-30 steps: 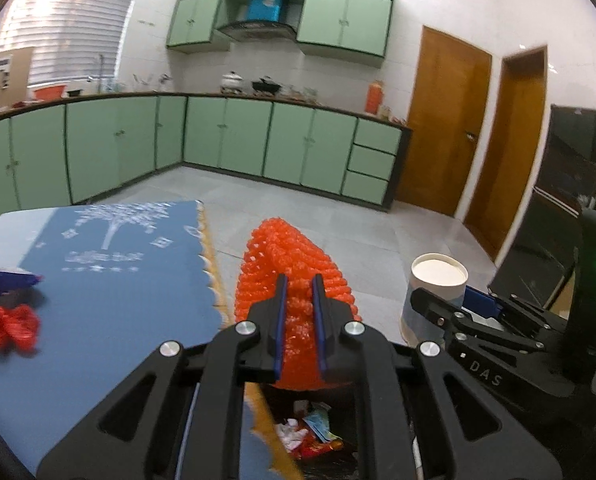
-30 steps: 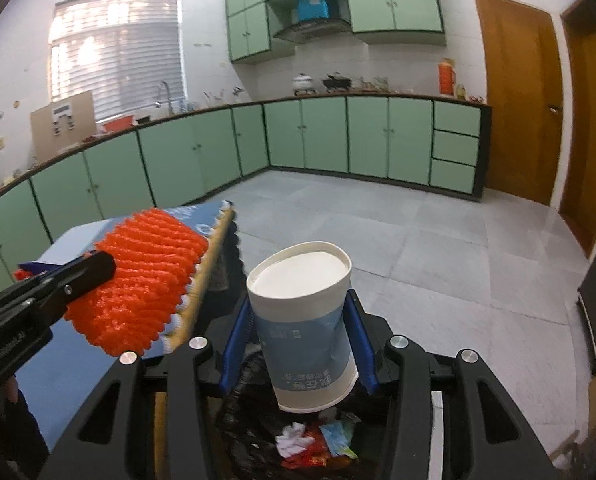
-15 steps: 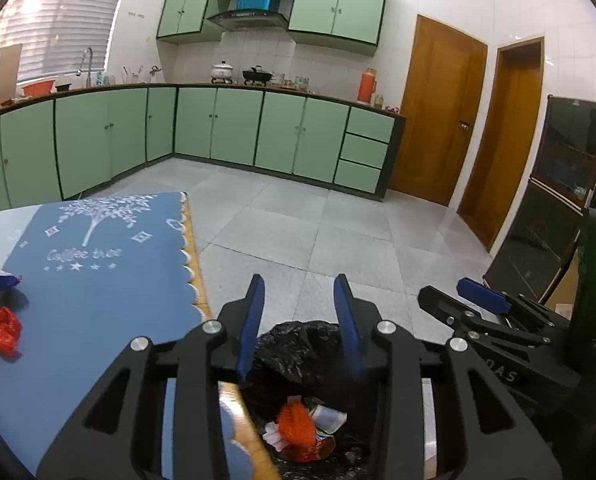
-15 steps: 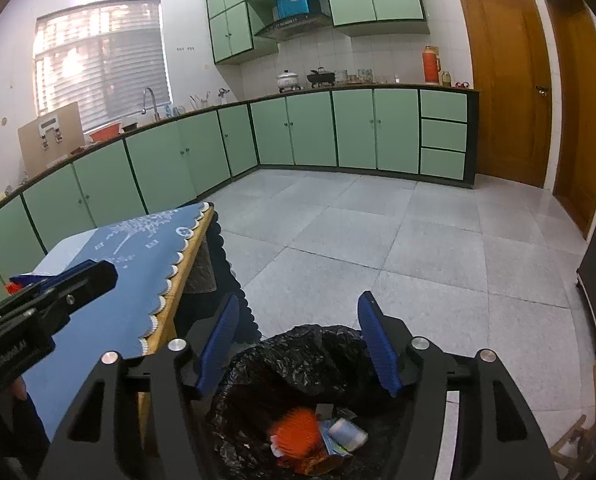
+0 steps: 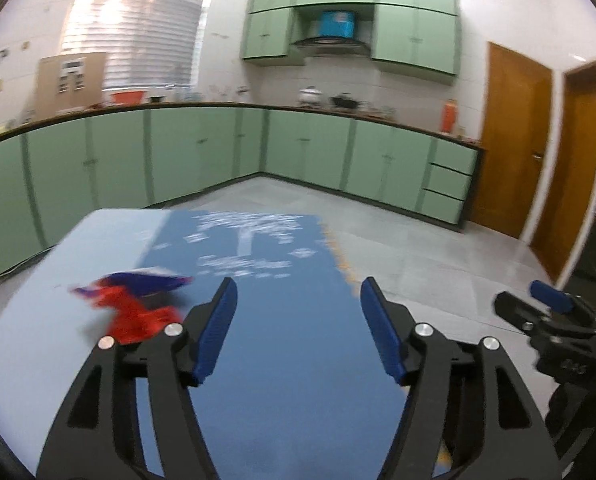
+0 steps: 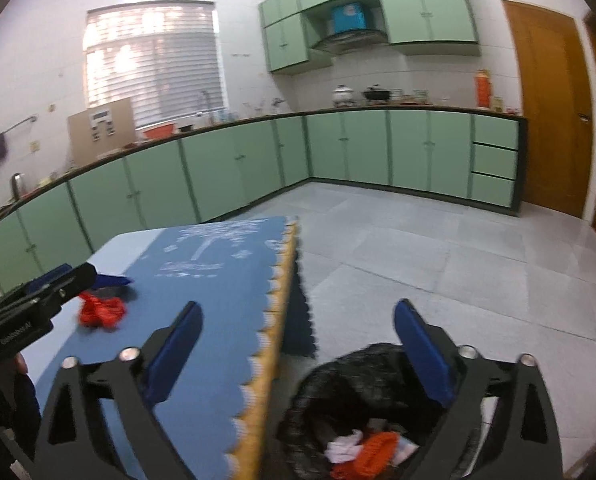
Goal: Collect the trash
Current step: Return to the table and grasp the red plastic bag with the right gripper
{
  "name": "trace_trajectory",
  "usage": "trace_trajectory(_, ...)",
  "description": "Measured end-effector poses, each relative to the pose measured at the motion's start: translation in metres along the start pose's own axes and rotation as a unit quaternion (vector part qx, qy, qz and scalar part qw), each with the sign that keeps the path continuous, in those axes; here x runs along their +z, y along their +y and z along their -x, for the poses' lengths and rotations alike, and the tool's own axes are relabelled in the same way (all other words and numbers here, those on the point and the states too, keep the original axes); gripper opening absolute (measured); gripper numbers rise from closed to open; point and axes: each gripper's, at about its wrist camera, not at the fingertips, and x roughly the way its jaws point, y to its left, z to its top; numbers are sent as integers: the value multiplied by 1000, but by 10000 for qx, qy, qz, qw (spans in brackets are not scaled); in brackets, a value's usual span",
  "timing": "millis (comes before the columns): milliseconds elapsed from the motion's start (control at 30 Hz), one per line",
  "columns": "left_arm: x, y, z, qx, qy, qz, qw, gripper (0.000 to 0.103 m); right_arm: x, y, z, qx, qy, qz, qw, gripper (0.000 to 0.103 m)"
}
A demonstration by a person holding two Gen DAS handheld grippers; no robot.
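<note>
Left gripper opening, empty, over blue tablecloth, red net scrap near its left edge, only right view shows bin bag holding trash beneath right gripper, opening, empty

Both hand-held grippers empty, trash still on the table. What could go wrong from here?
1. The red net scrap and blue wrapper lie touching; the left hand-held gripper, jaws opening and empty, may grab only one.
2. The bin bag sits close below the table edge; a loosely carried piece could drop beside it.
</note>
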Motion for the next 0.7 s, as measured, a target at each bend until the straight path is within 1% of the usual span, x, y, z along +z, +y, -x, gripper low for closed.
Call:
trace_trajectory(33,-1,14,3,172,8,23,9998,65,0,7,-3,80,29,16,10000,98)
trace_trajectory(133,-4,49,11,611,51,65,9981,66,-3,47,-22,499,258,152,9983,98)
trace_trajectory(200,-5,71,13,848,107,135,9963,66,-4,71,-31,707,321,275,9966,98)
trace_trajectory(333,-9,108,18,1183,193,375,9921,66,-5,118,-50,1084,409,495,9920,98)
trace_trajectory(433,-11,126,20,1311,253,432,9901,66,-7,146,-63,1256,427,569,9895,97)
trace_trajectory(567,-15,143,21,1388,325,508,9885,66,-10,173,-79,1372,474,593,9876,96)
trace_trajectory(700,-16,161,19,1470,392,568,9867,66,-14,199,-97,1451,613,780,9844,90)
